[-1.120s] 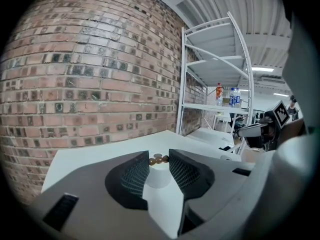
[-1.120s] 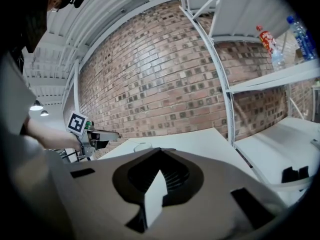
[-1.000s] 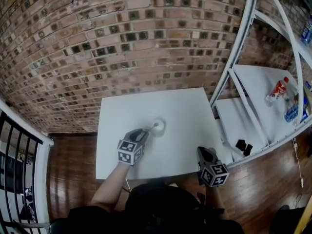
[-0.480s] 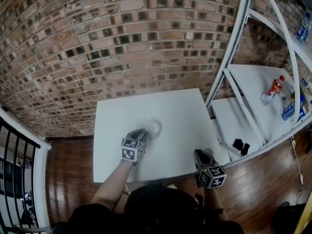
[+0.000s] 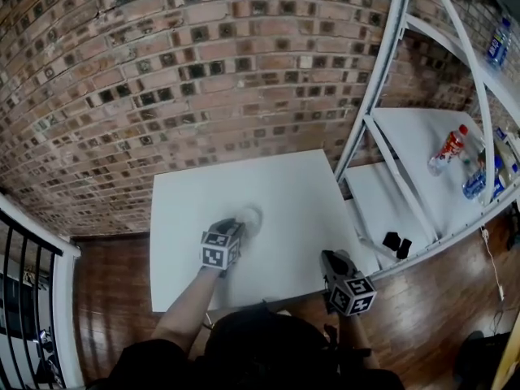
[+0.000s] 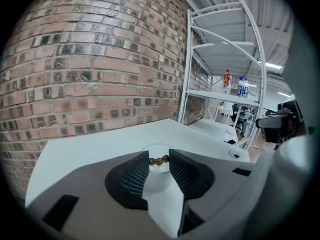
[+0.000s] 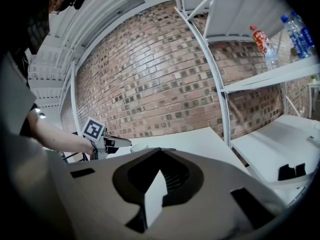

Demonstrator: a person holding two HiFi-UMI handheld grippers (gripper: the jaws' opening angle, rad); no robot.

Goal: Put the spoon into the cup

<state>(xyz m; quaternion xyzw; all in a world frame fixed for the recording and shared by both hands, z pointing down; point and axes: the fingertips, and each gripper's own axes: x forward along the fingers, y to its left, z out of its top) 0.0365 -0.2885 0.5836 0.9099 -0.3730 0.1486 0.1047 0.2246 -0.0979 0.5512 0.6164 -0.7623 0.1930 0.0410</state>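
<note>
A small white cup [image 5: 249, 217] stands near the middle of the white table [image 5: 284, 185]. My left gripper [image 5: 236, 228] reaches up to it from the near side. In the left gripper view the jaws [image 6: 159, 157] are shut on the brown beaded handle of the spoon [image 6: 158, 160], which lies across the gap just above the cup [image 6: 157, 178]. The spoon's bowl is hidden. The right gripper view shows the left gripper [image 7: 114, 143] right next to the cup [image 7: 139, 147]. My right gripper [image 5: 332, 257] hovers at the table's near right edge with its jaws [image 7: 160, 171] shut on nothing.
A brick wall [image 5: 203, 71] stands behind the table. A white shelf rack [image 5: 382, 71] rises at the right, with bottles [image 5: 447, 149] on one shelf and small black objects [image 5: 396, 244] on a lower one. A black railing [image 5: 24, 299] is at the far left.
My left gripper has moved closer to the cup and lower, so the spoon tip that showed ahead of it is now hidden against the cup. The right gripper has stayed put.
</note>
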